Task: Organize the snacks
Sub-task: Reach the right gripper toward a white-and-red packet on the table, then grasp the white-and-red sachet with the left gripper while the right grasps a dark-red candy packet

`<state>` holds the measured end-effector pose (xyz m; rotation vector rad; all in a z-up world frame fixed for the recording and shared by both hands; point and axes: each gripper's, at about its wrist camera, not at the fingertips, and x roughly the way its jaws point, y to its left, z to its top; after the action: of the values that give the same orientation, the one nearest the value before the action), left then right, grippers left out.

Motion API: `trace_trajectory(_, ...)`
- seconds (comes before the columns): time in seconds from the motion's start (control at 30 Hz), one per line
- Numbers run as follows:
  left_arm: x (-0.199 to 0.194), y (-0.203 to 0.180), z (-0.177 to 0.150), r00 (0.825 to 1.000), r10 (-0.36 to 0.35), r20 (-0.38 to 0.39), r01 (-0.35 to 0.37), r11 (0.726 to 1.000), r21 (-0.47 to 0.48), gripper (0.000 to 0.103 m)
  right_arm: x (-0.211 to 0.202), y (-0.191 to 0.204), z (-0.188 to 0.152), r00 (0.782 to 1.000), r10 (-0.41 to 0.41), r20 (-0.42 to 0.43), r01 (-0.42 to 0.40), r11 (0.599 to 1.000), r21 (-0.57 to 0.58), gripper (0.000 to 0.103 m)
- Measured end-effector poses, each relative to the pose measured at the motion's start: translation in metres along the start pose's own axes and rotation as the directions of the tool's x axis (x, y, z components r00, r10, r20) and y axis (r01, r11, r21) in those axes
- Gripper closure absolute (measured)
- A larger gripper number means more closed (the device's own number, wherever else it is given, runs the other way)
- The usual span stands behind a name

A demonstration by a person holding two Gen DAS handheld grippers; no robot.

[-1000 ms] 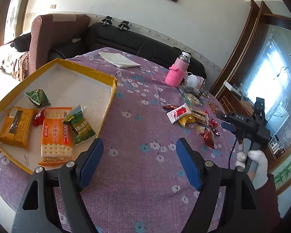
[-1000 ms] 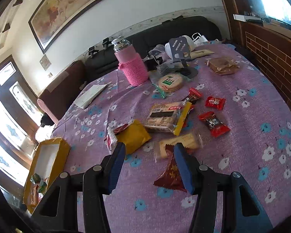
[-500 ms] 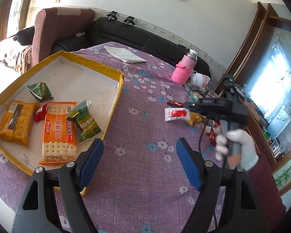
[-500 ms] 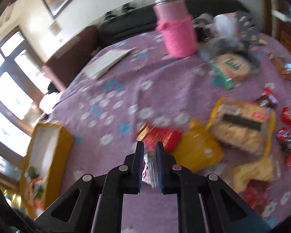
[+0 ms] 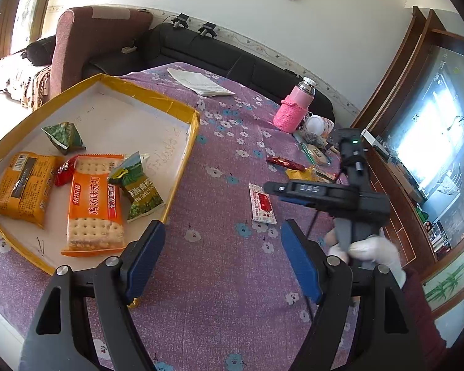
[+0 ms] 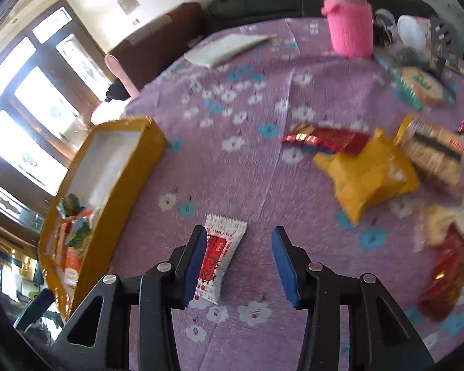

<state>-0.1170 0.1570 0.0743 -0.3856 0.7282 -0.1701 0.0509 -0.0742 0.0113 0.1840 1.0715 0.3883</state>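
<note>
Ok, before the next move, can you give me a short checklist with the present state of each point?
1. right gripper jaws have just been opening, apart now: ok.
2. white and red packet inside the yellow tray: not ok, it lies on the purple cloth between tray and snack pile.
3. Packet free of the pads: cannot tell, one edge is at a pad.
4. left gripper open, holding nothing: ok.
5. Bare space in the tray: ok.
</note>
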Motion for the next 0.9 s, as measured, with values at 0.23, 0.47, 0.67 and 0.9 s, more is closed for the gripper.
trace_trajectory(0.23,-0.001,0.004,-0.001,1.000,-0.002,-0.007,0.002,1.000,-0.011,0.026,0.010,0.030,-0.022,0.996,-0.094,0.009,0.094,0.996,-0.005,0.097)
trace_trajectory(0.47,0.000,0.000,-0.004,1.000,-0.020,-0.022,0.020,1.000,0.011,0.026,-0.034,0.021,-0.057,0.992,0.125,-0.033,-0.123,0.991,0.057,0.093)
trace_trajectory(0.67,0.010,-0.007,-0.009,0.998,-0.037,-0.053,0.037,0.999,0.017,0.026,-0.120,-0.091,-0.049,0.955,-0.228,0.192,0.180,0.955,0.237,0.042)
trace_trajectory(0.9,0.034,-0.035,-0.018,0.983,-0.073,-0.167,0.087,0.993,0.083,0.026,-0.091,-0.145,-0.045,0.949,-0.291,0.124,0.236,0.913,0.334,0.042)
